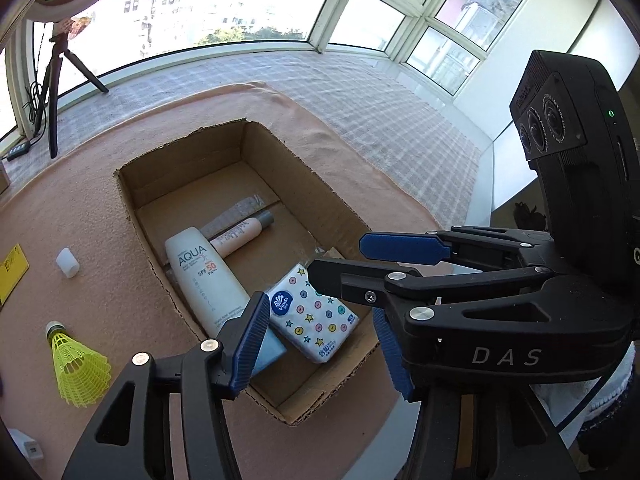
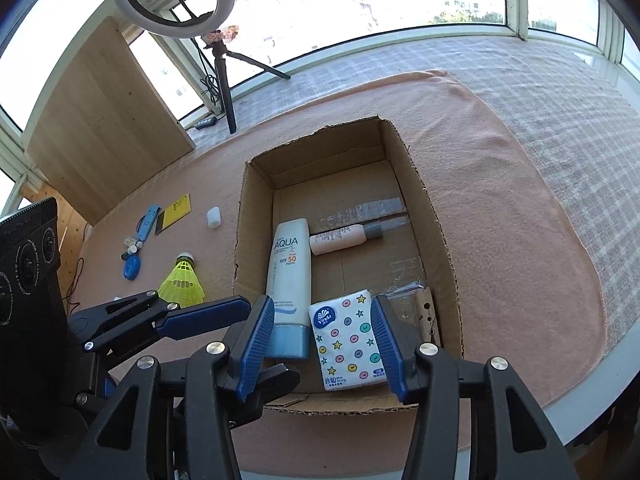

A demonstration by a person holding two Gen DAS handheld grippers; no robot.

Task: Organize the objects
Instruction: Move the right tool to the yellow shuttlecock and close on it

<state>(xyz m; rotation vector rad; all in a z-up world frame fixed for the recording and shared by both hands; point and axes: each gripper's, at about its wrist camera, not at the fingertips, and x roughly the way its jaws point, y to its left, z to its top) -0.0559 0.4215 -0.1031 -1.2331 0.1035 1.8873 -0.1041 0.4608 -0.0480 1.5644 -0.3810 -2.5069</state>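
Note:
An open cardboard box [image 1: 132,200] [image 2: 444,236] sits on a peach cloth. Inside lie a white AQUA sunscreen tube [image 1: 204,276] [image 2: 290,276], a small pinkish bottle with a grey cap [image 1: 240,234] [image 2: 344,238] and a star-patterned tissue pack [image 1: 312,314] [image 2: 350,340]. My left gripper [image 1: 320,344] is open and empty above the box's near end. My right gripper [image 2: 320,344] is open and empty, its jaws either side of the tissue pack and above it; it shows in the left wrist view [image 1: 340,260]. A yellow shuttlecock [image 1: 76,364] [image 2: 182,282] and a small white cap [image 1: 68,263] [image 2: 213,217] lie left of the box.
A yellow-black card [image 2: 174,212] [image 1: 12,270], a blue strip [image 2: 149,220] and a blue round item [image 2: 132,268] lie on the cloth at left. A ring light on a tripod [image 2: 218,60] stands by the window. A clothespin [image 2: 424,312] lies in the box's right corner.

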